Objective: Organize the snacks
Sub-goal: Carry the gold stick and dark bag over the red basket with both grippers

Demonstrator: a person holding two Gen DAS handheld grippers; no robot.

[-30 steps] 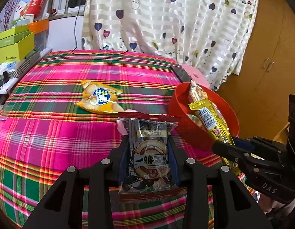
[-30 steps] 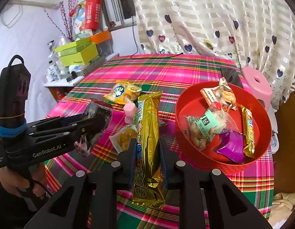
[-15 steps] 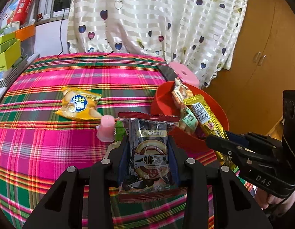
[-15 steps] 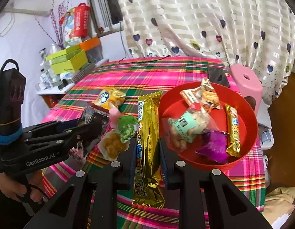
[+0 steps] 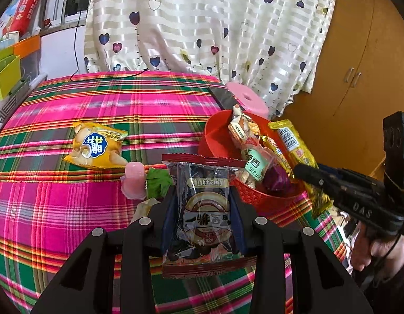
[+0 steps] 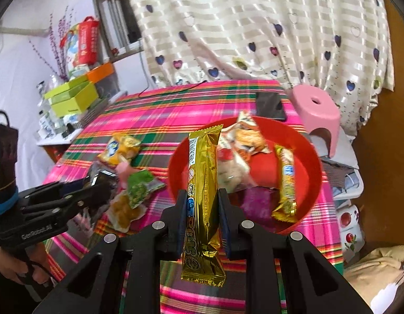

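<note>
Plaid table: both grippers, left clamping a dark packet, right clamping a gold bar, have closed on the red bowl; drops look imminent.

Pink-green plaid surface, red bowl, gold bar, yellow packet, cream heart-print curtain.

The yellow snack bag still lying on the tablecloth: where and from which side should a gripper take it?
Probably from above, fingers closing across the yellow snack bag's flat crimped end seam. It lies flat on the tablecloth, puffed in the middle, apart from the pink jelly cup, so the seam gives the thinnest, firmest pinch.
</note>
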